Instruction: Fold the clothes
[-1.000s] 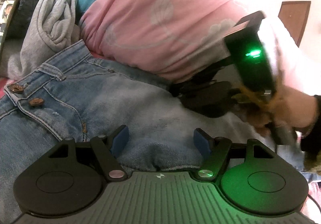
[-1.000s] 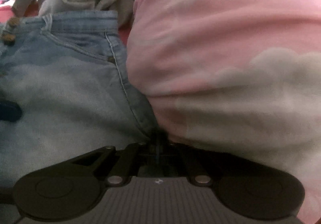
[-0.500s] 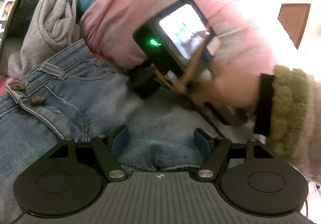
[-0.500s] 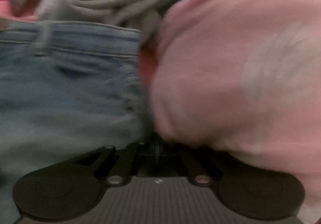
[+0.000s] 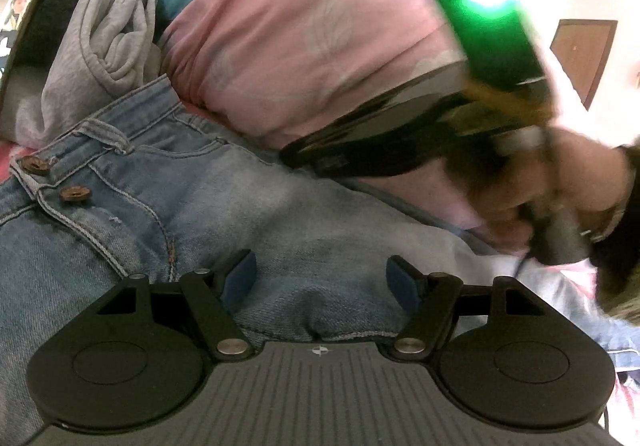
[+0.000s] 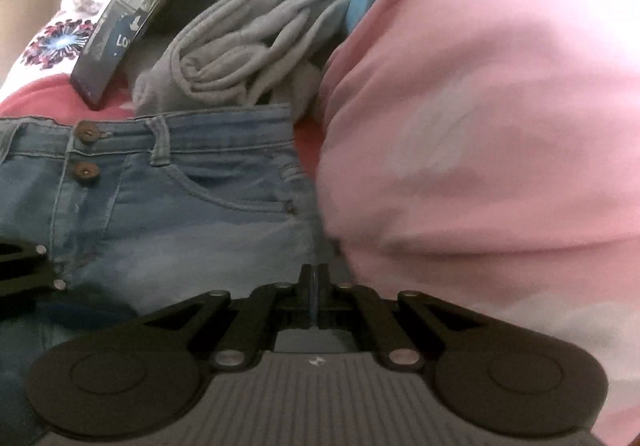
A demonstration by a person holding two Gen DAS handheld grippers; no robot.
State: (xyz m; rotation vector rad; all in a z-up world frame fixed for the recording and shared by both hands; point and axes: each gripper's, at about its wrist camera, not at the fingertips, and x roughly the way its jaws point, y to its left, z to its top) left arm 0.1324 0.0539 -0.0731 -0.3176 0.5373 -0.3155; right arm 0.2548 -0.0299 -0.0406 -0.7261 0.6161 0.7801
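Two brown buttons (image 5: 54,179) on faded denim jeans (image 5: 240,214), puffy pink bedding (image 5: 320,46)

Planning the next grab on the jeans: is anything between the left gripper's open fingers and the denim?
Nothing visible. The left gripper sits open right over a raised fold of the jeans, with only denim between its blue pads. The pink bedding bulges beyond the jeans, and the right gripper is shut off to the side.
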